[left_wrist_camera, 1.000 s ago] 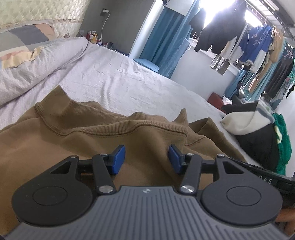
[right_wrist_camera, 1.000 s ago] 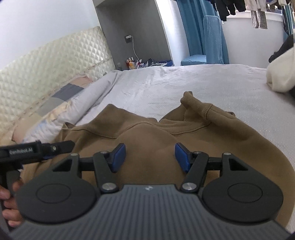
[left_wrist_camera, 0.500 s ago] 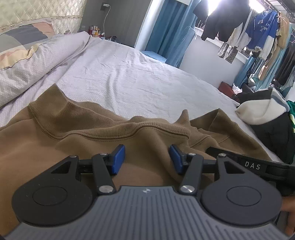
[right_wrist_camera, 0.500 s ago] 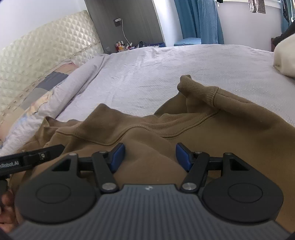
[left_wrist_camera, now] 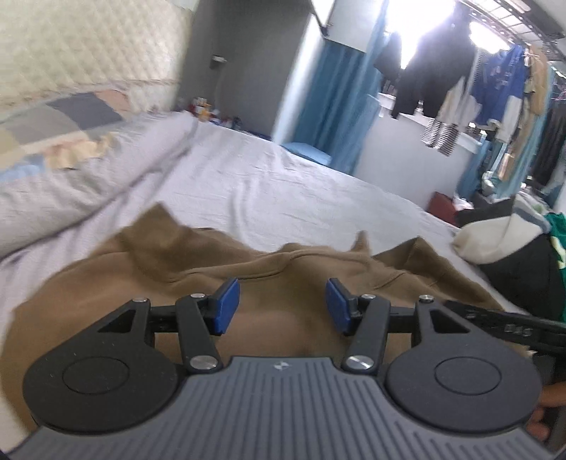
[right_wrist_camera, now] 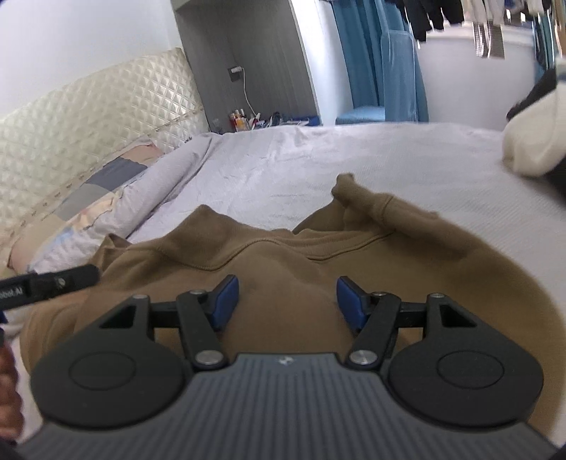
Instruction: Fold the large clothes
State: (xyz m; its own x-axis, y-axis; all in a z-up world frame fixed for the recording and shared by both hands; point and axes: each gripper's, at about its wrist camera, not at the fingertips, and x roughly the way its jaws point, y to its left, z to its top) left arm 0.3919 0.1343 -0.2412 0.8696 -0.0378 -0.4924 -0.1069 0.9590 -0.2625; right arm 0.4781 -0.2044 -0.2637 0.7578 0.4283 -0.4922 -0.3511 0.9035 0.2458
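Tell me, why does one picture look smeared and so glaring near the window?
Left wrist view: motion blur smears the headboard and pillow, and window backlight blows out white behind the hanging clothes. Right wrist view: sharper and evenly lit, with the brown sweatshirt clear; fisheye distortion curves the bed edge.

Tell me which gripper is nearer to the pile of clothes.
Right. The pile of clothes lies beyond the right gripper; the left gripper is farther, on the pillow side.
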